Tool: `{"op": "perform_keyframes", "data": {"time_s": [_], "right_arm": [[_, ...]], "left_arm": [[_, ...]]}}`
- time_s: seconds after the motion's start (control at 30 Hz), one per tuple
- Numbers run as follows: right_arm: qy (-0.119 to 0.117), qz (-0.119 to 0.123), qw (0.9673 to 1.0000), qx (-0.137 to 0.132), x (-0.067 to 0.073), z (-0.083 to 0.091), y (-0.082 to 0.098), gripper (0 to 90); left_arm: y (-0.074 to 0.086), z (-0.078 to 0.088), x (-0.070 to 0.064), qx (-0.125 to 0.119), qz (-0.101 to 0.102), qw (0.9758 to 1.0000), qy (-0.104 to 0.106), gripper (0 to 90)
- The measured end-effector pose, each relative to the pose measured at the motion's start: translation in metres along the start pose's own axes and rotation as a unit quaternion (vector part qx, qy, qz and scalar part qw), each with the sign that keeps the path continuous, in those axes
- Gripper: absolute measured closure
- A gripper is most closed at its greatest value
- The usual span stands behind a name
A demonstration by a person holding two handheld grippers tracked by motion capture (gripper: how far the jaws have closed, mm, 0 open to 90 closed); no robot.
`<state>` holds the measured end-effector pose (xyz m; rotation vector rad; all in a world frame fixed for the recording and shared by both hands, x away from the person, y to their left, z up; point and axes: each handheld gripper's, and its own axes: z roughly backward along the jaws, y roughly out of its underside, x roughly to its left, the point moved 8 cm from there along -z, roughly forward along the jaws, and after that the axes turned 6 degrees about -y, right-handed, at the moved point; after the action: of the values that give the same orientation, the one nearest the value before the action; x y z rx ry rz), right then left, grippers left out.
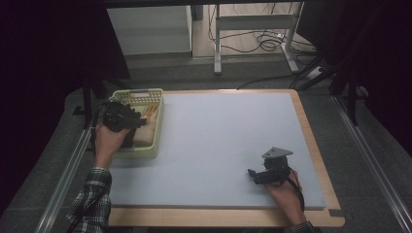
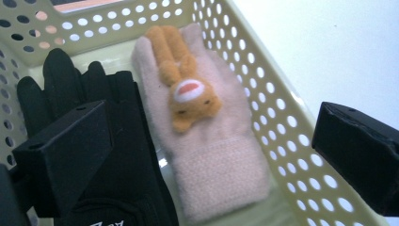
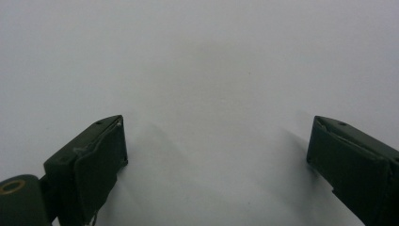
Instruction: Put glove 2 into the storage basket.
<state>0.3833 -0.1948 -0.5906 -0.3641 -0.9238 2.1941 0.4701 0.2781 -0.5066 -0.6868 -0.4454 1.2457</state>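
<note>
Gloves [image 2: 214, 155] in the basket [image 2: 263, 89] — two, side by side: one pink with an orange toy animal [image 2: 186, 80] on its back, one black [image 2: 117, 155], touching along their edges. Grippers — two. Left gripper [image 2: 211, 155] above the basket, jaws wide apart, gripping nothing, pink glove lying beneath the gap. Right gripper [image 3: 216, 150] well apart from the basket, over the bare white mat [image 3: 202, 56], jaws spread, empty. High view: basket [image 1: 158, 124] at the mat's left edge, gloves there dim, toy animal not made out.
</note>
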Motion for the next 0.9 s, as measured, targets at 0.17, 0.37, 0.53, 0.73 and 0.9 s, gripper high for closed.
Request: {"op": "perform_keyframes", "data": {"time_s": [0.17, 0.37, 0.53, 0.73, 0.9], "right_arm": [[0.0, 0.0, 1.0, 0.0, 0.0, 0.0, 0.0, 5.1], [0.0, 0.0, 1.0, 0.0, 0.0, 0.0, 0.0, 5.1], [0.001, 0.001, 1.0, 0.001, 0.0, 0.0, 0.0, 5.1], [0.001, 0.001, 1.0, 0.001, 0.0, 0.0, 0.0, 5.1], [0.001, 0.001, 1.0, 0.001, 0.0, 0.0, 0.0, 5.1]], "left_arm": [[-0.001, 0.004, -0.005, -0.008, -0.003, 0.9999, 0.008, 0.0], [-0.002, 0.009, -0.013, -0.017, -0.009, 0.9996, 0.018, 0.0], [-0.004, 0.014, -0.023, -0.024, -0.022, 0.9991, 0.027, 0.0], [-0.007, 0.019, -0.036, -0.031, -0.038, 0.9982, 0.036, 0.1], [-0.009, 0.021, -0.047, -0.037, -0.051, 0.997, 0.045, 0.2]]}}
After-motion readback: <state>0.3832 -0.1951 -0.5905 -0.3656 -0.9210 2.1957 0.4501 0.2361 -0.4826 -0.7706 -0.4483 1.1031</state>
